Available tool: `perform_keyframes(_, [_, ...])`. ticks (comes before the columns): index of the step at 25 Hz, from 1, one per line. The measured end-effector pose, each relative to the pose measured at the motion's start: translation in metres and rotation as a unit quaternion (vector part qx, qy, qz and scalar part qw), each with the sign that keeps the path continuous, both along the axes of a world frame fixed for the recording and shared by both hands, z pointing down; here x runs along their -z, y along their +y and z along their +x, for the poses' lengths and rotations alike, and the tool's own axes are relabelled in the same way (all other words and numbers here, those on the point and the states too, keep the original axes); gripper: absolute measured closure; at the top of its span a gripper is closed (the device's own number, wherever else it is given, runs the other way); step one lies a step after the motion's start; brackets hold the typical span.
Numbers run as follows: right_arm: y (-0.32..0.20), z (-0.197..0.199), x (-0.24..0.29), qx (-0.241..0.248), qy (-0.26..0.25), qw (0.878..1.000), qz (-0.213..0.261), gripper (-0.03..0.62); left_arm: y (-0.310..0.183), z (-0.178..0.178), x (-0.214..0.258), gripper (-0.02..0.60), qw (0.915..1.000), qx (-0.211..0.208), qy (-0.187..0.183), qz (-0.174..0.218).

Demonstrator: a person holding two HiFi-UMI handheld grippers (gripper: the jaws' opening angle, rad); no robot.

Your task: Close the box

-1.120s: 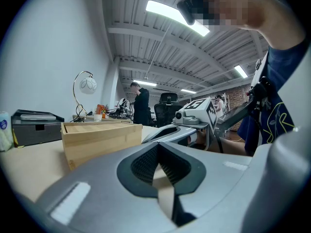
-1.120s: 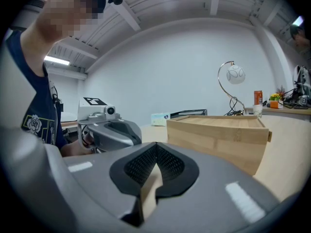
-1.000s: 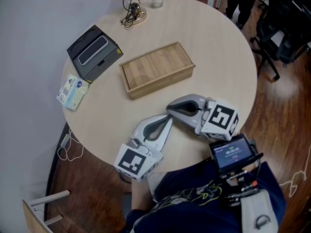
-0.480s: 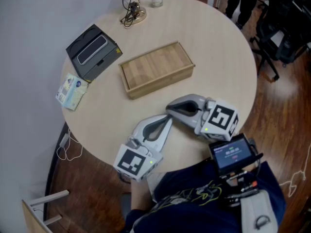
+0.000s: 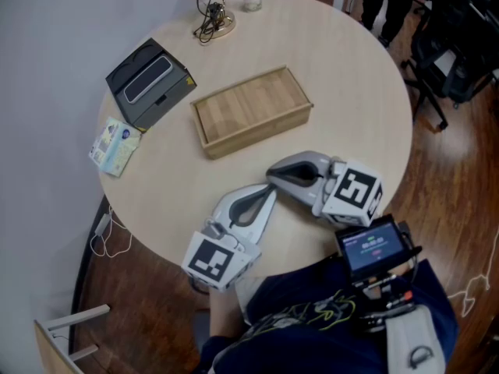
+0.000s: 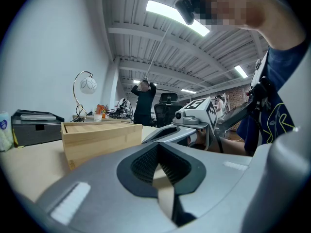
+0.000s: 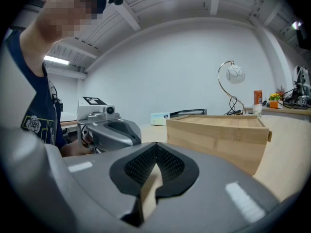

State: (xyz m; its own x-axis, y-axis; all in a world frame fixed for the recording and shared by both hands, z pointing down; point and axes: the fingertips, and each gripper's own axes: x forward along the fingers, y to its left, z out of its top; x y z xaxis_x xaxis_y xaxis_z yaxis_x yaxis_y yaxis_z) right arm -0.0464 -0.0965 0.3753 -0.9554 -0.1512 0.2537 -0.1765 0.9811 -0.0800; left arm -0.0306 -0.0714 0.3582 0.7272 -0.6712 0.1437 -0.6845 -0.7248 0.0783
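Round table (image 5: 366, 68) bears the wooden box (image 5: 251, 109), seemingly already closed; left gripper (image 5: 268, 192) and right gripper (image 5: 273, 174) rest nearside, jaws together, empty.

Head view looks steeply down; both low gripper views share the box (image 5: 251, 109).

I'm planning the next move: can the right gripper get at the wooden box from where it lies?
Probably yes. The right gripper, jaws shut, lies on the table just short of the wooden box, not touching it, with only bare tabletop between them.
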Motion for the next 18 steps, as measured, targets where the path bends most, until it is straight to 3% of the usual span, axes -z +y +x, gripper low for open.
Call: perform_keyframes(18, [0.0016,-0.0001,-0.0021,0.009,0.006,1.0,-0.003,0.588,0.0008,0.0003,-0.0006,0.578,1.0,0.0,0.0,-0.002])
